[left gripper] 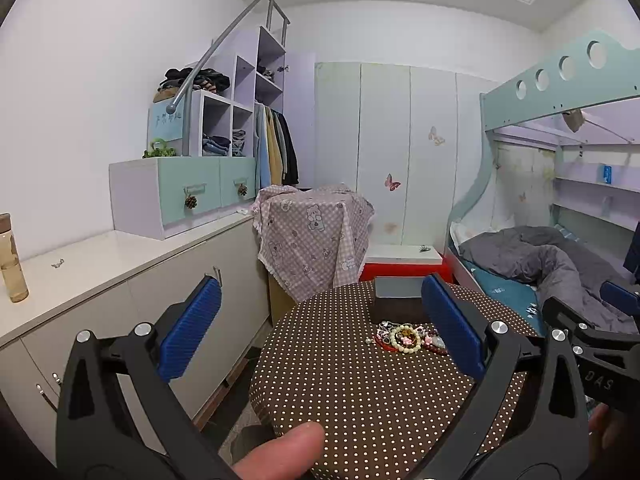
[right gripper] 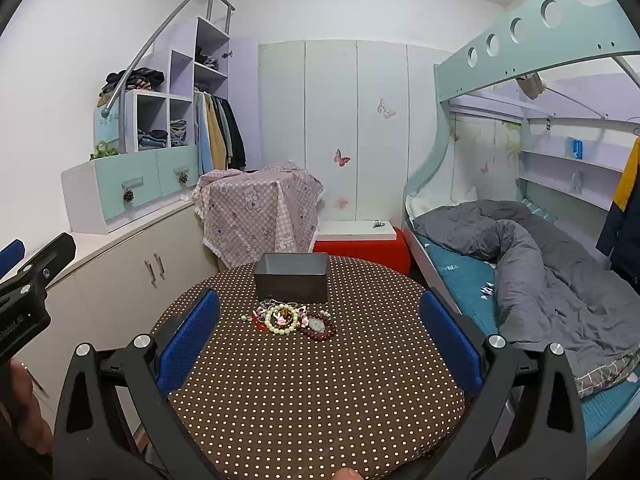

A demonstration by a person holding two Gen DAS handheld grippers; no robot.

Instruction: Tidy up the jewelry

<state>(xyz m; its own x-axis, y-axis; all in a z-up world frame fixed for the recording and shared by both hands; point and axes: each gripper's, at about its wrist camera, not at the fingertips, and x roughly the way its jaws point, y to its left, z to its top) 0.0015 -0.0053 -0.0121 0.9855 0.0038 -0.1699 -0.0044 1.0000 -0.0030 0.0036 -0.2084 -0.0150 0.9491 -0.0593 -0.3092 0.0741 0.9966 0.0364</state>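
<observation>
Beaded jewelry (right gripper: pixel 294 318) heap runs left-right before the box (right gripper: pixel 291 283); both grippers' fingers apart.

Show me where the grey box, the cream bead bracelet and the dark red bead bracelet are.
grey box (right gripper: pixel 291 286): right wrist view, on its front wall.
cream bead bracelet (right gripper: pixel 269 323): right wrist view, on the beads of its left side.
dark red bead bracelet (right gripper: pixel 318 335): right wrist view, on its lower beads.
</observation>
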